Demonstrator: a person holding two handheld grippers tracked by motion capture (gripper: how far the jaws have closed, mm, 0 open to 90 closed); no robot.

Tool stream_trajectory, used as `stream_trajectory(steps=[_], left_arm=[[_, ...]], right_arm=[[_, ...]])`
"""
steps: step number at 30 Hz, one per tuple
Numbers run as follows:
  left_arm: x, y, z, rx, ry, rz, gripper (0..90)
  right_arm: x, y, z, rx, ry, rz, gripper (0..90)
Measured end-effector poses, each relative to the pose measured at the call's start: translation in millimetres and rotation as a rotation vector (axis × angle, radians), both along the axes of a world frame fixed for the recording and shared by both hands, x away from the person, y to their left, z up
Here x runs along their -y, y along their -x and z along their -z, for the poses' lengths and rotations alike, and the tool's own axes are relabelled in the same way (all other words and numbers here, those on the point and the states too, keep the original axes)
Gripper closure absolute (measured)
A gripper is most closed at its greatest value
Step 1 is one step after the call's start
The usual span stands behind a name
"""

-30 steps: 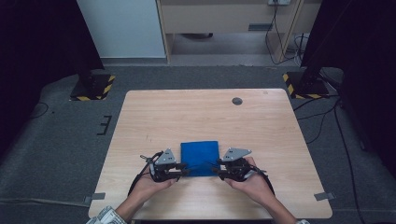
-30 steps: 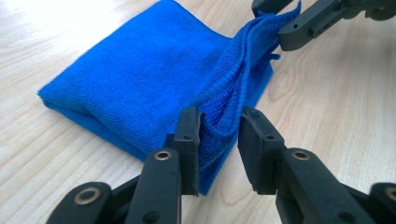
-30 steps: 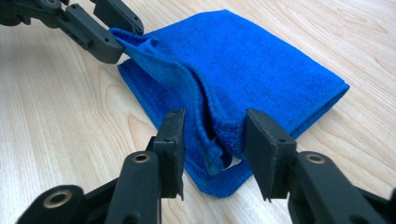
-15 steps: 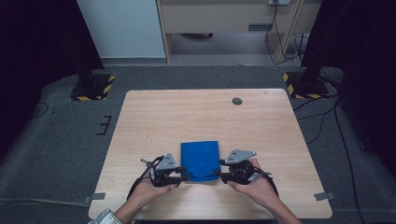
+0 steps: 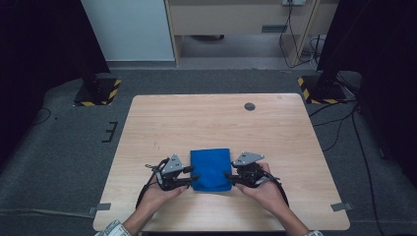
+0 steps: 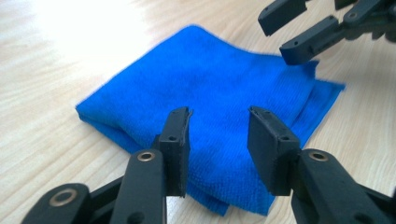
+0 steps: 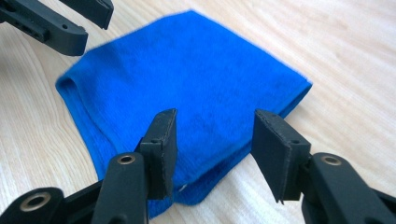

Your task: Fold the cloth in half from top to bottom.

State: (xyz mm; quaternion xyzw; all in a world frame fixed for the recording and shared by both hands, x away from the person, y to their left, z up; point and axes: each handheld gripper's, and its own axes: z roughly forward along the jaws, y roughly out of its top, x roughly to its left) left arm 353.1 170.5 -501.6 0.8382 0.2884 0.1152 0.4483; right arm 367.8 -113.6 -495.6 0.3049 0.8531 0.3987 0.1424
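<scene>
— Blue microfibre cloth (image 5: 211, 168), folded into a rectangle, is seen lying flat on the near middle of the wooden table (image 5: 216, 118). How are the tools placed?

— The left gripper (image 5: 193, 174) is set at the cloth's near left corner, the right gripper (image 5: 229, 177) at its near right. Both pairs of jaws have just been opening and stand released; nothing is gripped, the cloth lying beneath them.

My left gripper (image 5: 193, 178) and right gripper (image 5: 230, 176) are black, each topped by a grey three-cornered plate, brass-ringed pivots at six o'clock, black cables trailing; my left cuff (image 5: 114, 230) is plaid.
</scene>
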Motion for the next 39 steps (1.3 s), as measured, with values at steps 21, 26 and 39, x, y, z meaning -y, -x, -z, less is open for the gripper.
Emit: stream_trajectory(steps=[21,26,39], left_arm=[[-10.8,2.6,6.0,0.017,-0.097,-0.081,21.1],[-15.4,1.0,4.7,0.015,-0.081,-0.117,12.2],[-21.2,-18.9,-5.7,0.023,-0.060,-0.150,7.2]], right_arm=[[-0.5,-5.6,13.8,0.007,-0.002,0.009,12.9],[-5.1,-14.0,11.5,-0.005,-0.010,0.055,9.2],[-4.2,-28.3,4.2,0.001,-0.014,0.085,8.7]])
